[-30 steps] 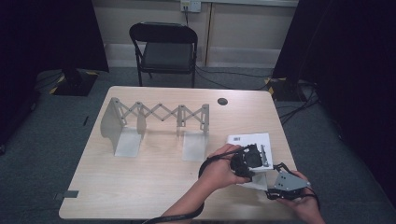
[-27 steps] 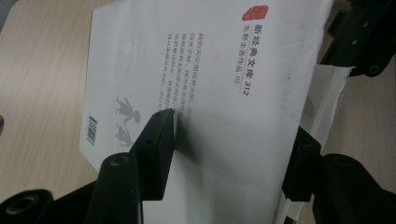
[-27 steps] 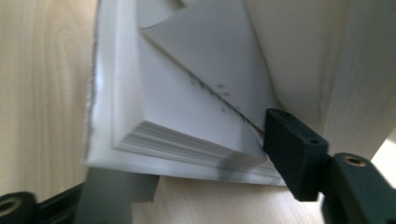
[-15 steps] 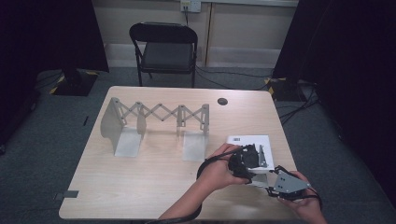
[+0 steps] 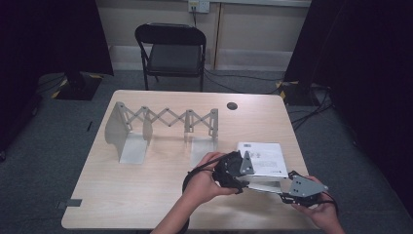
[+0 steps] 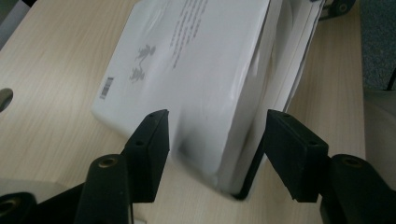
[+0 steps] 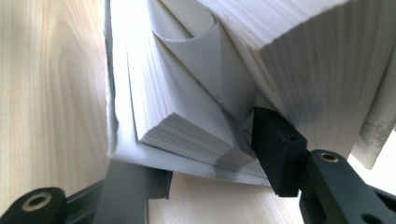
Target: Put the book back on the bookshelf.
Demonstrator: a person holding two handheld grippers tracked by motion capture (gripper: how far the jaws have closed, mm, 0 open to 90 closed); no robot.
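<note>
A thick white book [image 5: 263, 155] lies at the table's front right, partly opened. In the left gripper view its barcoded cover [image 6: 201, 70] and a thick block of pages sit between my jaws. My left gripper [image 5: 246, 171] [image 6: 215, 144] clamps that raised block from the book's left side. In the right gripper view a lower stack of pages [image 7: 187, 126] lies flat, with one loose page curling above it. My right gripper [image 5: 286, 189] [image 7: 210, 154] has one jaw under the bottom cover and the other on top of that stack. The raised block [image 7: 303, 56] hangs over it.
A grey metal expanding book rack [image 5: 160, 119] stands at the table's back left. A dark round grommet [image 5: 232, 106] sits near the far edge. Bare light wood [image 5: 136, 195] spans the front left. A black folding chair [image 5: 170, 48] stands beyond the table.
My left gripper has shifted a little to the left with the upper part of the book. My right gripper has edged slightly farther in toward the book.
</note>
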